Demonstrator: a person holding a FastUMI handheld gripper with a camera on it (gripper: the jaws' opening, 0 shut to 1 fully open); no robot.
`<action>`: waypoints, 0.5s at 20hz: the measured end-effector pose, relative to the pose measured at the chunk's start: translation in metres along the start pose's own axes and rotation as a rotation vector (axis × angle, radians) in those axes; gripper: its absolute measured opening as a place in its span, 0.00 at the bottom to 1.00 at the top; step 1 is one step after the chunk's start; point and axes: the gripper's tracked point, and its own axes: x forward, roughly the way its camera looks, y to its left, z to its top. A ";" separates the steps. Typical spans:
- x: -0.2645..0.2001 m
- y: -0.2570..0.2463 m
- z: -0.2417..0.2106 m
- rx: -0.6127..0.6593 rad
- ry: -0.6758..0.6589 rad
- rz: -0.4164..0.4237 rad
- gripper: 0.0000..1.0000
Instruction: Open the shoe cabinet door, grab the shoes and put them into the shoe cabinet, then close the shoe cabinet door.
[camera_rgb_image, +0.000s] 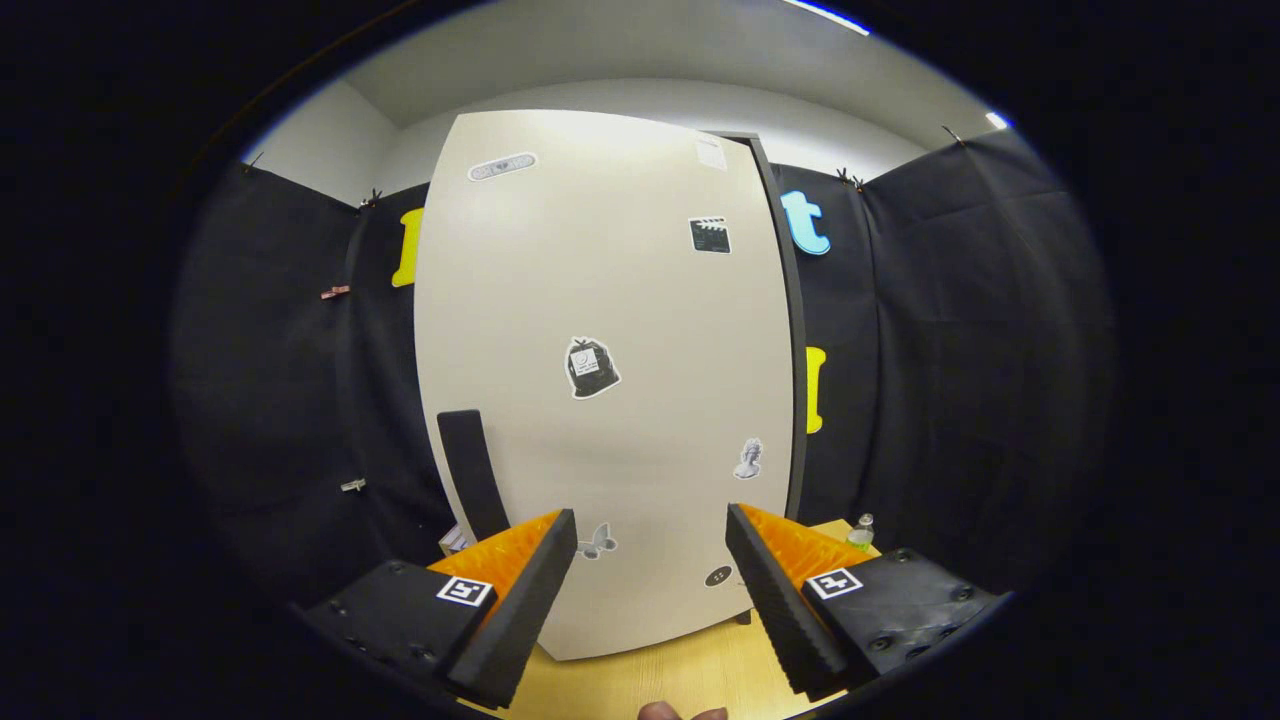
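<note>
**Facing the shut cabinet door**

We saw the dark handle (474, 485) low on the left of the shoe cabinet door (600, 380), which lay flat and closed just ahead of our gripper (650, 570). We found no shoes there. That fitted either a door waiting to be opened or one closed again with shoes inside, so we judged no further. Our fingers stood wide apart, holding and touching nothing. A small bottle (861, 532) sat right of the cabinet.

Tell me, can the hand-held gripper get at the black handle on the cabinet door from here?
Probably yes. The hand-held gripper is open, and the black handle stands on the closed cabinet door just beyond one finger, with nothing in front of it.
</note>
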 end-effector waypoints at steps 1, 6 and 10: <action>0.000 0.001 0.001 -0.004 0.001 -0.002 0.98; -0.006 0.000 0.003 -0.021 -0.004 -0.011 0.98; -0.015 -0.008 -0.001 -0.030 0.000 -0.022 0.98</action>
